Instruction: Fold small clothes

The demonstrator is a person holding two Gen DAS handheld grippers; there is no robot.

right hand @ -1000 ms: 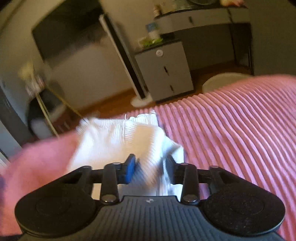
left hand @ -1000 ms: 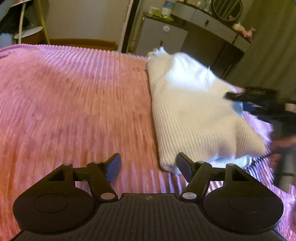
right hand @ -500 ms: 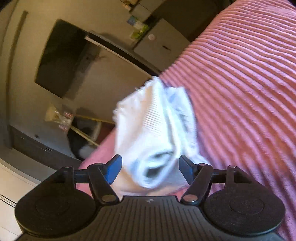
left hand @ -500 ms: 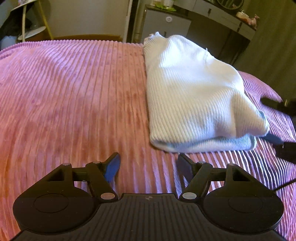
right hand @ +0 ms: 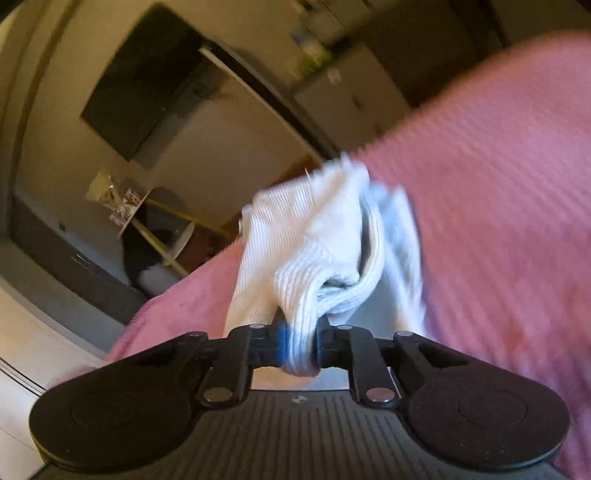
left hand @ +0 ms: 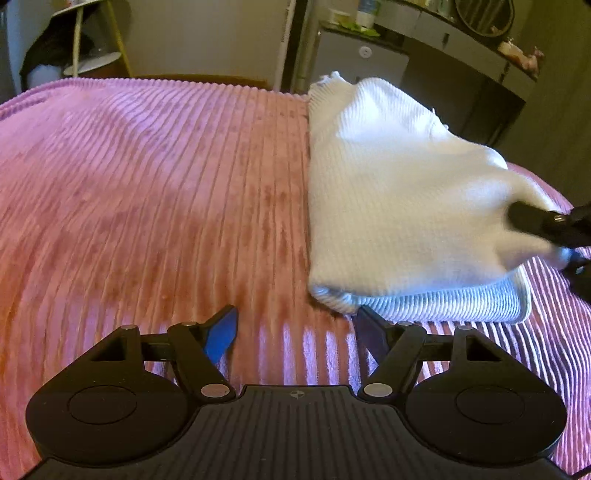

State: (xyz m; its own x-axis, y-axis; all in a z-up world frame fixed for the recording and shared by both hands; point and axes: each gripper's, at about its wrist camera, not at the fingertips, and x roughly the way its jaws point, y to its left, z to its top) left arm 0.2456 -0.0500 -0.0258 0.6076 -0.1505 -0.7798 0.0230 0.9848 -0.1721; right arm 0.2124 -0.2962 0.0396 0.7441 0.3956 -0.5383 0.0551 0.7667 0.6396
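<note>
A white ribbed garment (left hand: 391, 199) lies folded lengthwise on the pink ribbed blanket (left hand: 147, 192). My left gripper (left hand: 295, 328) hovers open just short of the garment's near left corner, nothing between its fingers. My right gripper (right hand: 301, 341) has its jaws closing, and the pads pinch a bunched fold of the white ribbed garment (right hand: 317, 258), which lifts towards the camera. In the left wrist view the right gripper (left hand: 546, 225) shows as a dark blurred shape at the garment's right edge.
The blanket covers a bed that falls off at the far edge. Beyond it stand a grey cabinet (left hand: 362, 62), a dark desk with a round mirror (left hand: 484, 14), and a white side table (left hand: 92, 66) at the far left.
My right gripper opened, came back to the garment's right edge and closed on a fold of it, pulling the cloth up. The left gripper has crept slightly towards the near corner, still open.
</note>
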